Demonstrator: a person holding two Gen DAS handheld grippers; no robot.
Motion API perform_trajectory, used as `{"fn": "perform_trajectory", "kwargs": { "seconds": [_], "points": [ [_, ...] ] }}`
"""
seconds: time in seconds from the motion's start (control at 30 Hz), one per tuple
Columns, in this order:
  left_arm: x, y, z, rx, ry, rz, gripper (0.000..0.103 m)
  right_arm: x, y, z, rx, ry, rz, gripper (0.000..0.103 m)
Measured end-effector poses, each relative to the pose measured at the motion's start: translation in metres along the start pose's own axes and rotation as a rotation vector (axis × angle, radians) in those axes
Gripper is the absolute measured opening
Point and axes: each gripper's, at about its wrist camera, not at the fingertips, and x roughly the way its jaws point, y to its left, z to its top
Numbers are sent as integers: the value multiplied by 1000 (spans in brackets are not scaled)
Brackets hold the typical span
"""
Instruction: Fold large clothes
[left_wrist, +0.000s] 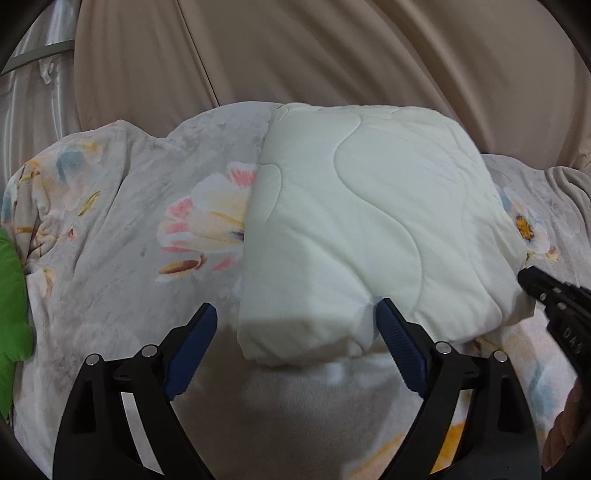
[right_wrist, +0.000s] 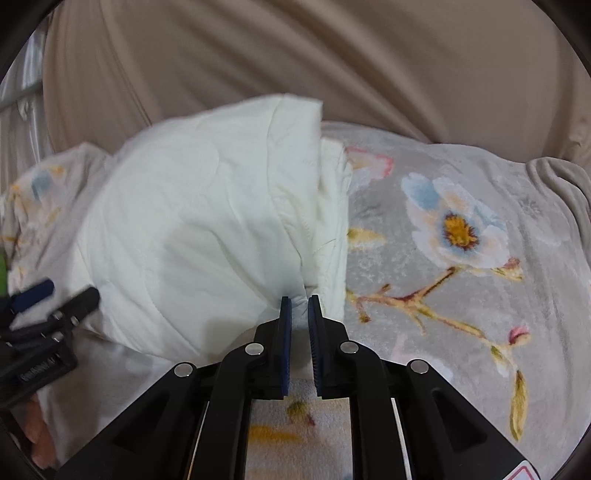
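A folded cream-white quilted blanket (left_wrist: 369, 229) lies as a thick bundle on a grey plush bedspread printed with pale flowers (left_wrist: 122, 240), its near edge towards both grippers. The left gripper (left_wrist: 295, 325), black with blue ribbed pads, stands wide apart, one fingertip on each side of the bundle's near left corner, neither pad pressing on it. The right gripper (right_wrist: 299, 301) has its jaws almost together at the bundle's near right corner, a thin fold of the white cloth between the pads; whether they pinch it I cannot tell. Behind the bed hangs a beige pleated curtain (left_wrist: 314, 55). A bright green soft object (left_wrist: 11, 295) sits at the bedspread's left edge.
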Motion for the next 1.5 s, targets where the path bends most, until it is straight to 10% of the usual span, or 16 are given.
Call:
{"fn": "perform_trajectory", "kwargs": {
  "seconds": [0.23,0.87,1.5],
  "points": [
    [-29,-12,-28,10,-8,17,92,-49,-6,-26,28,-28,-12,33],
    [-25,-30,-79,41,30,83,93,-38,24,-94,-27,45,-44,50],
    [-27,-34,-80,54,16,116,93,-37,29,-96,-45,51,-50,51]
  ]
}}
